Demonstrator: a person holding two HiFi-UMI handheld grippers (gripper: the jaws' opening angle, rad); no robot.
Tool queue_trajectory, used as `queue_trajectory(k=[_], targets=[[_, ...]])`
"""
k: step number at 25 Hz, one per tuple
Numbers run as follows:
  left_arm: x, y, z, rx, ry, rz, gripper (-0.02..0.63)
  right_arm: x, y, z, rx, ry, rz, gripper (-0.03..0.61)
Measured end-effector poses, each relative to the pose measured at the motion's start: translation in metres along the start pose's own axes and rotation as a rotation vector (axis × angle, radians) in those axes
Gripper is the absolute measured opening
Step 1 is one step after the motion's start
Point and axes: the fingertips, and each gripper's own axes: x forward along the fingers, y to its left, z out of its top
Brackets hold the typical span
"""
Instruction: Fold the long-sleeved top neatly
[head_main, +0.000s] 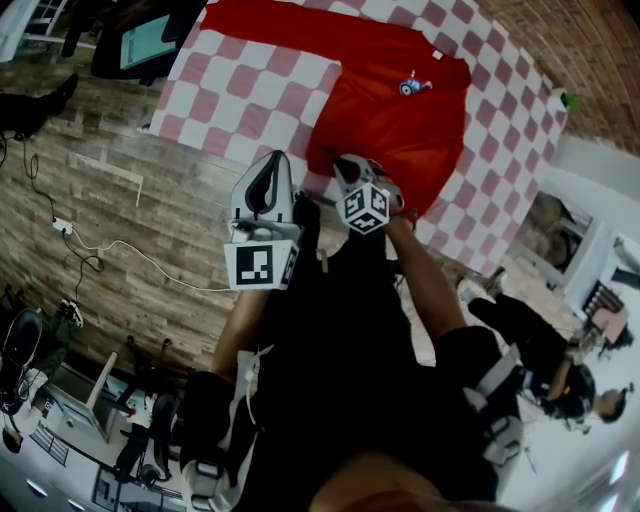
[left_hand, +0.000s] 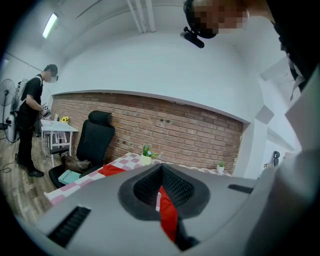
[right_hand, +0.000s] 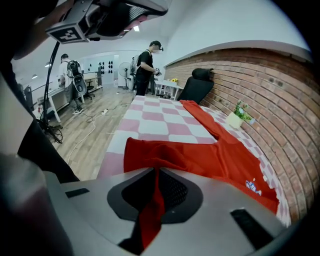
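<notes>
Right claw (right_hand: 156, 186) tight on red top (right_hand: 215, 155), potted plant (right_hand: 239, 116) beyond

One red top (head_main: 400, 120) lies on one desk (head_main: 250, 90). The top has one little picture (head_main: 413, 86) on it. There are two grippers, the left gripper (left_hand: 162, 197) and the right gripper (right_hand: 154, 200). Each carries one cube with black and white squares, so that makes two: the left cube (head_main: 262, 265) and the right cube (head_main: 365, 208). Two small pot plants stand by the brick wall, a near plant (left_hand: 146, 153) and a far plant (left_hand: 220, 166). There is one black chair (left_hand: 92, 142). Two people stand far off, one person (right_hand: 147, 65) and a second person (right_hand: 67, 72).
</notes>
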Motion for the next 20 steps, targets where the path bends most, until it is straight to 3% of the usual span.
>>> queue_trajectory(k=[8,16,20], targets=[[0.002,0.001,-0.006,0.017,0.026,-0.034,-0.001,0.004,-0.001,0.000,0.063,0.027,0.014,0.028],[-0.001,-0.001,-0.002,0.023,0.027,-0.104,-0.002,-0.030,-0.008,0.015,0.229,-0.024,-0.028,0.066],[-0.002,-0.010,0.004,0.035,0.019,-0.139,-0.002,-0.065,-0.025,0.034,0.349,-0.108,-0.079,0.066]])
